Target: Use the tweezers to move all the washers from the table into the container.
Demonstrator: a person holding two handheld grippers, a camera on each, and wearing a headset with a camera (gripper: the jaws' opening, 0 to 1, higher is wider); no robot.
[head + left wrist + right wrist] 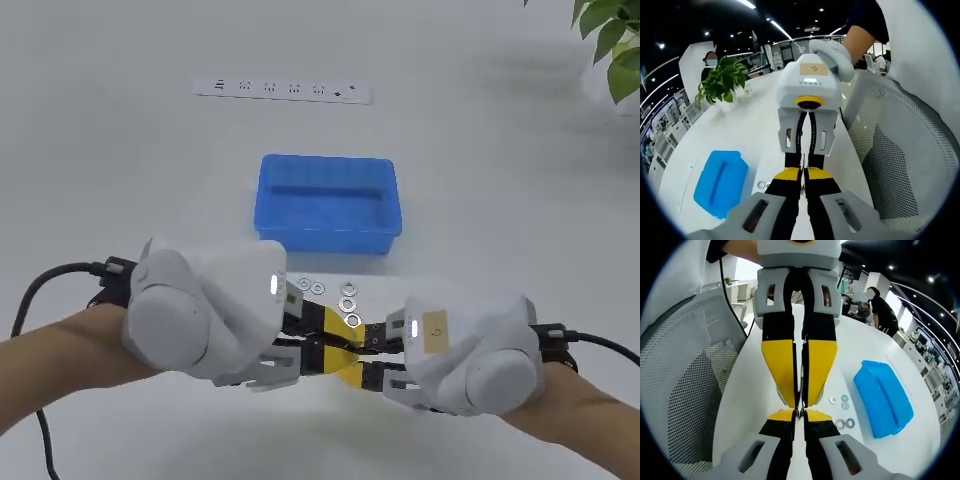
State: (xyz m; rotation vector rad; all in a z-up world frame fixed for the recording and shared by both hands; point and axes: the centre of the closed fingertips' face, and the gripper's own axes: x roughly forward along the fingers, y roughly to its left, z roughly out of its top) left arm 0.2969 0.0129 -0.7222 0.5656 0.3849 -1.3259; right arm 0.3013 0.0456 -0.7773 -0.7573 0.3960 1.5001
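Below, in the head view, my left tongs (338,346) and right tongs (366,356) point at each other, tip to tip, low over the white bench (480,150). Their white housings cover most of both hands, and the yellow pads overlap, so the meeting point is hard to read from above.

Left gripper view: my own jaws are clenched, leaving only a slit. A thin dark sliver (802,169) sits in that slit. It is too slim and too hemmed in to confirm as the tweezers. The right tongs face the lens head-on, their jaws likewise drawn together.

Right gripper view: my own jaws are clenched, and the left tongs' yellow pads come down onto their tips. A small metallic glint shows where the four tips meet. I cannot tell which pair actually grips it.

Five washers (347,304) lie loose on the bench, just beyond the tongs and on the near side of the blue container (325,238). The nearest one is almost under the yellow pads. In the left gripper view, my own jaws hide most of them.

A white power strip (282,90) lies on the far side of the container, and a potted plant (612,45) is cut off at the upper right corner. A mesh chair back (685,390) fills one side of each gripper view.
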